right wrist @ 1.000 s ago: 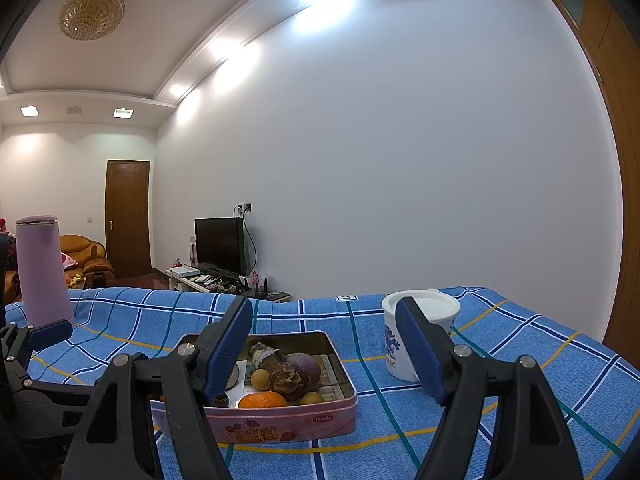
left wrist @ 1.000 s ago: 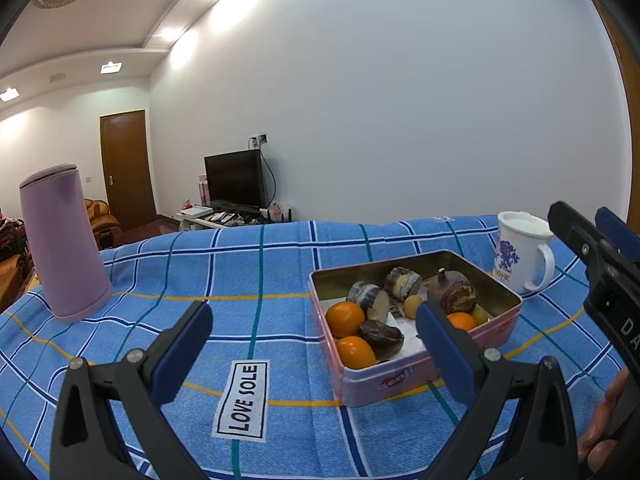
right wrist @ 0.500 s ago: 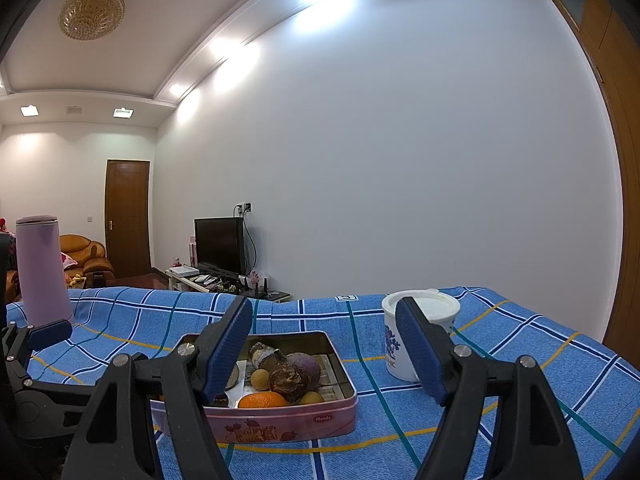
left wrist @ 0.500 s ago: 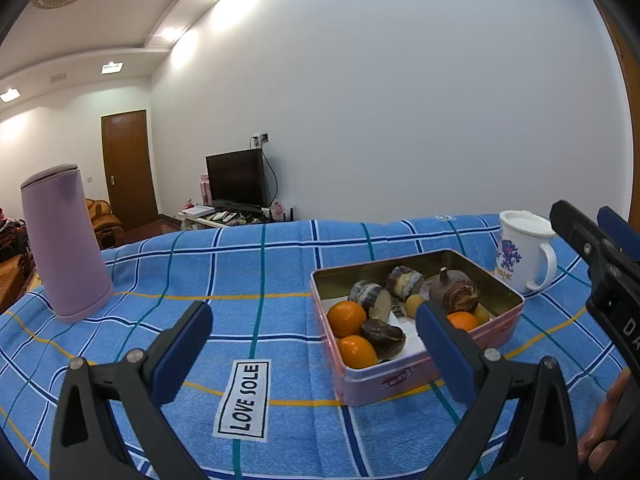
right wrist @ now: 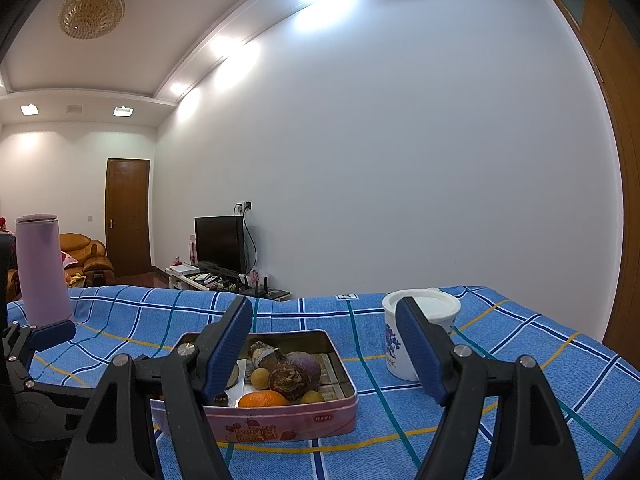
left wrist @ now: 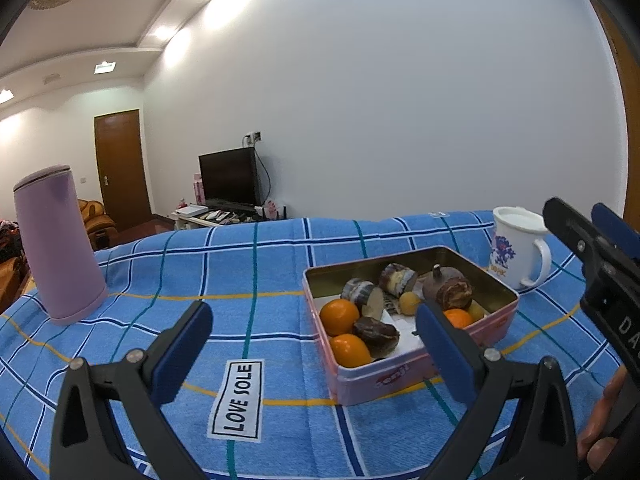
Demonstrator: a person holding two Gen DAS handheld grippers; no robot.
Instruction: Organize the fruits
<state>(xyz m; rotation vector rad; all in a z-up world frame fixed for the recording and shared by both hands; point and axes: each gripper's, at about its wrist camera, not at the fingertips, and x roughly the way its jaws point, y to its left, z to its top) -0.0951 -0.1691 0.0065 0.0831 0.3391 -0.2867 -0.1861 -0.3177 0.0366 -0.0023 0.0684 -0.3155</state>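
1. Left wrist view: your left hand-held gripper (left wrist: 312,340) is released, with nothing between its jaws, above the blue checked cloth (left wrist: 248,280) on the bench. The pink tin (left wrist: 404,372) sits ahead to the right, holding oranges (left wrist: 339,316) and dark fruits (left wrist: 448,292). A white mug (left wrist: 516,252) stands beyond it and a lilac flask (left wrist: 56,244) stands far left.
2. Right wrist view: your right hand-held gripper (right wrist: 324,356) is released and grips nothing. The tin (right wrist: 280,420) lies below its left finger, the mug (right wrist: 420,336) behind its right finger.
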